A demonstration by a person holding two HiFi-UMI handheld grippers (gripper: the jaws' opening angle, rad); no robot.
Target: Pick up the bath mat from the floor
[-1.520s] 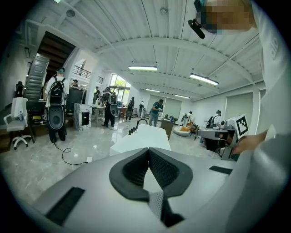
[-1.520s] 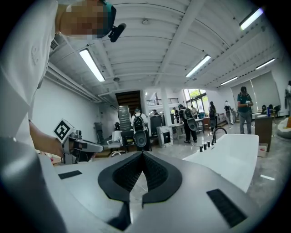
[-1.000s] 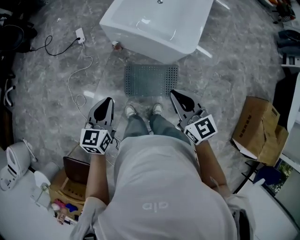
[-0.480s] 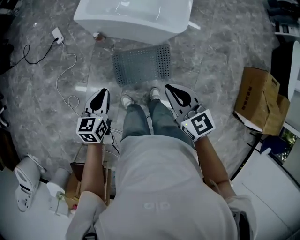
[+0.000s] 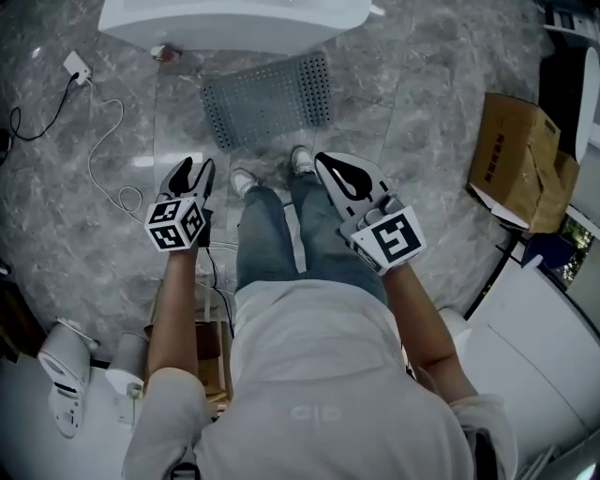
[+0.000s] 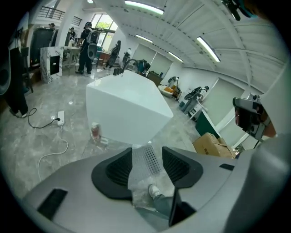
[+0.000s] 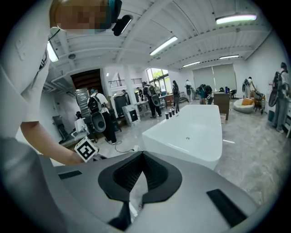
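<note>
The bath mat [image 5: 267, 98] lay flat on the marble floor [image 5: 422, 103] in the upper middle of the head view. It was grey and dotted with holes, its far edge close to the white bathtub [image 5: 234, 23] along the top of the frame. The person's 2 shoes [image 5: 246, 180] stood just short of its near edge.

The left gripper [image 5: 194, 171] hung at the centre left, well above the floor. Its jaws were opening with nothing between them; in its own view only the distant mat showed through the gap. The right gripper [image 5: 328, 167], right of centre, had its jaw tips closed together on nothing.

The tub's smooth white inside showed a drain in the right gripper view. At the right edge a brown cardboard box [image 5: 516, 155] sat on the floor with its flaps loose; I could not tell what it held. A power strip [image 5: 77, 66] and white cable [image 5: 103, 150] trailed through the upper left.
</note>
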